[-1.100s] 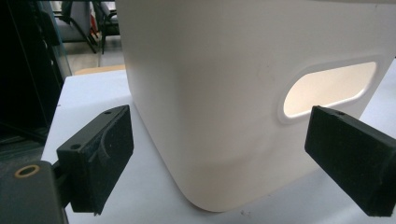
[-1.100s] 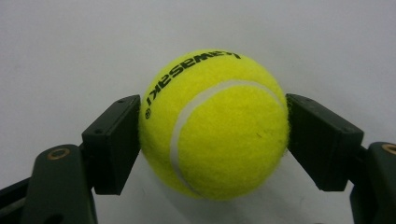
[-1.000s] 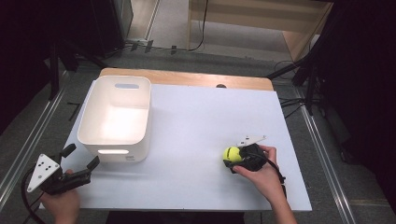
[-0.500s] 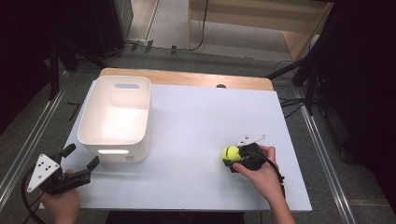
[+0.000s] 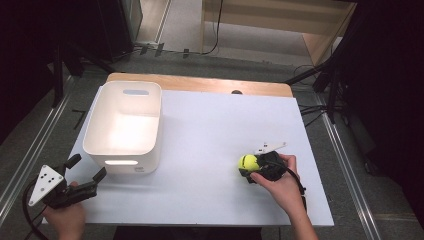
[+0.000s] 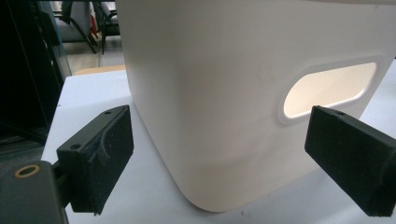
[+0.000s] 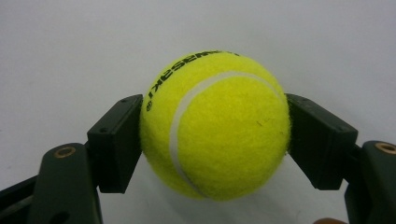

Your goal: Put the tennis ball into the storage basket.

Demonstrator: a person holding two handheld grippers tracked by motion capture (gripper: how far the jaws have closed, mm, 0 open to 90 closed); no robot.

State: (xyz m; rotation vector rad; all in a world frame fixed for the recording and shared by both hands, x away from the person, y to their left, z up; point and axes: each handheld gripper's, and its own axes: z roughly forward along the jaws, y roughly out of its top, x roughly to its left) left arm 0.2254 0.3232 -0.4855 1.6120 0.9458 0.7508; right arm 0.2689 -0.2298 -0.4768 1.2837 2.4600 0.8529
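A yellow tennis ball (image 5: 248,161) lies on the white table top (image 5: 210,130) at the front right. My right gripper (image 5: 249,168) is shut on it. In the right gripper view both black pads (image 7: 116,140) press on the sides of the ball (image 7: 215,126), whose black lettering faces up. My left gripper (image 5: 89,167) is open at the front left with nothing between its fingers. It points at the near corner of a white plastic bin (image 5: 122,150). In the left gripper view the bin's wall (image 6: 210,70) with its handle slot stands just beyond the open pads (image 6: 98,158).
The bin stands at the table's left and looks empty inside. A strip of wooden table (image 5: 200,84) shows along the far edge. Cables and dark stands sit on the floor beyond. The person's hands hold both grippers near the front edge.
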